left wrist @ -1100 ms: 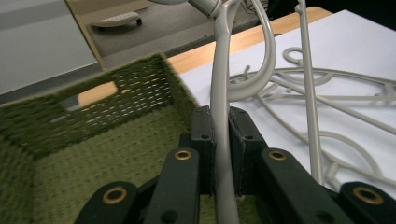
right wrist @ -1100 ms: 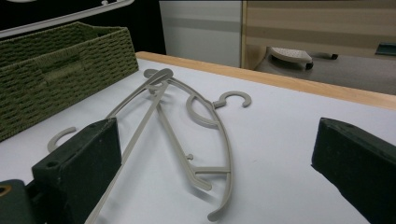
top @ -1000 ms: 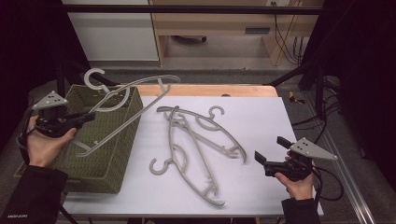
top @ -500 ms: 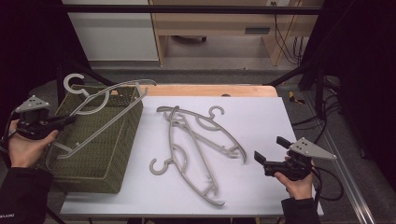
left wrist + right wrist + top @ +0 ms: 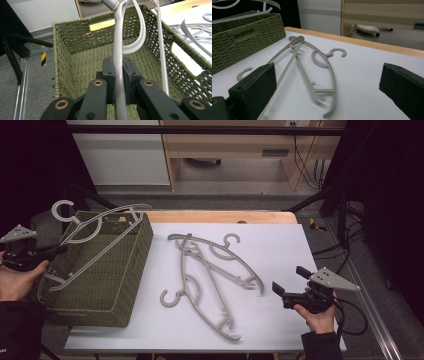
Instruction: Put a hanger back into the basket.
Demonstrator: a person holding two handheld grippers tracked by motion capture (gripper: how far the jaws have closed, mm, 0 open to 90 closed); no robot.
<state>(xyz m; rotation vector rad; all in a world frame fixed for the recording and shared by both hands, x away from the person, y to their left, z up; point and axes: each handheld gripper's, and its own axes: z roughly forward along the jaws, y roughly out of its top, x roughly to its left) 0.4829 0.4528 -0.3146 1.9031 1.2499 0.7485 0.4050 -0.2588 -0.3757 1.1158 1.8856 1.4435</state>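
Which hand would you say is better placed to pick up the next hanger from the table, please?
The right. Its tongs are open beside the two hangers on the table, while the left tongs are shut on a hanger over the basket.

Ahead of the right hand-held gripper [image 5: 289,287] we see two grey hangers [image 5: 215,265] lying crossed on the white bench [image 5: 280,250], whose wooden far edge [image 5: 220,216] runs behind them. Beyond the bench, well apart from that hand-held gripper, we see a pale cabinet [image 5: 120,155] and black cables [image 5: 305,165] on the floor.
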